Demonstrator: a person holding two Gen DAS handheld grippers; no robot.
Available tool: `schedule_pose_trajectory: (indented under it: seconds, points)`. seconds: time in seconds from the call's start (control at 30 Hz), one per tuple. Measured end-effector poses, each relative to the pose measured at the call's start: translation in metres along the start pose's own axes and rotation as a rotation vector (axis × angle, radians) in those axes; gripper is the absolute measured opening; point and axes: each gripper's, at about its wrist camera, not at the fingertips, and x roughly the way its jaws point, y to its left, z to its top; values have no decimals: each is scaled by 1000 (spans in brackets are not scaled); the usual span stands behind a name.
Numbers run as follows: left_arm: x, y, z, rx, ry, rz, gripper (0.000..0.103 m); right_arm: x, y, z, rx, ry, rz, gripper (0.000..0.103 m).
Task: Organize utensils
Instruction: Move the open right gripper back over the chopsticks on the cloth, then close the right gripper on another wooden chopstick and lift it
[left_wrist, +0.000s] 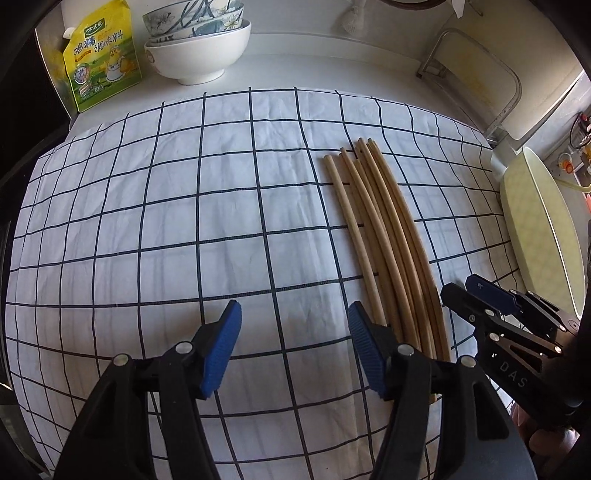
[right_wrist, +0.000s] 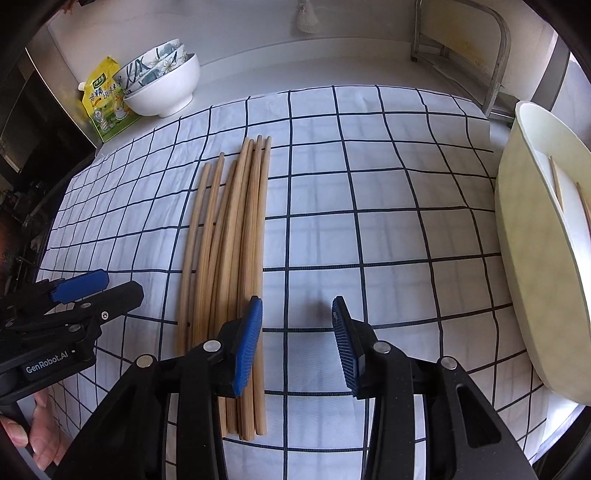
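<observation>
Several wooden chopsticks (left_wrist: 384, 236) lie side by side on a white cloth with a dark grid (left_wrist: 184, 221); they also show in the right wrist view (right_wrist: 236, 258). My left gripper (left_wrist: 295, 347) is open and empty, just left of the chopsticks' near ends. My right gripper (right_wrist: 297, 339) is open and empty, its left finger over the near ends of the chopsticks. A pale oval tray (right_wrist: 535, 240) at the right holds two chopsticks (right_wrist: 569, 192). Each gripper shows in the other's view: the right gripper (left_wrist: 491, 314) and the left gripper (right_wrist: 77, 291).
Stacked bowls (left_wrist: 199, 44) and a yellow seasoning pouch (left_wrist: 101, 59) stand at the back left on the counter. A metal rack (left_wrist: 476, 74) stands at the back right. The tray (left_wrist: 539, 229) sits at the cloth's right edge.
</observation>
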Motion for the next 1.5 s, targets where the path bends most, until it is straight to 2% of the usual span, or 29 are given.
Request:
schedule_pose_trajectory:
  seconds: [0.43, 0.9, 1.4, 1.5]
  points:
    - [4, -2, -3, -8, 8, 2, 60, 3, 18, 3, -70, -10, -20, 38]
    - [15, -26, 4, 25, 3, -2, 63, 2, -17, 3, -13, -18, -69, 38]
    - [23, -38, 2, 79, -14, 122, 67, 1, -21, 3, -25, -19, -56, 39]
    - [22, -35, 0, 79, -20, 122, 62, 3, -17, 4, -55, -22, -64, 39]
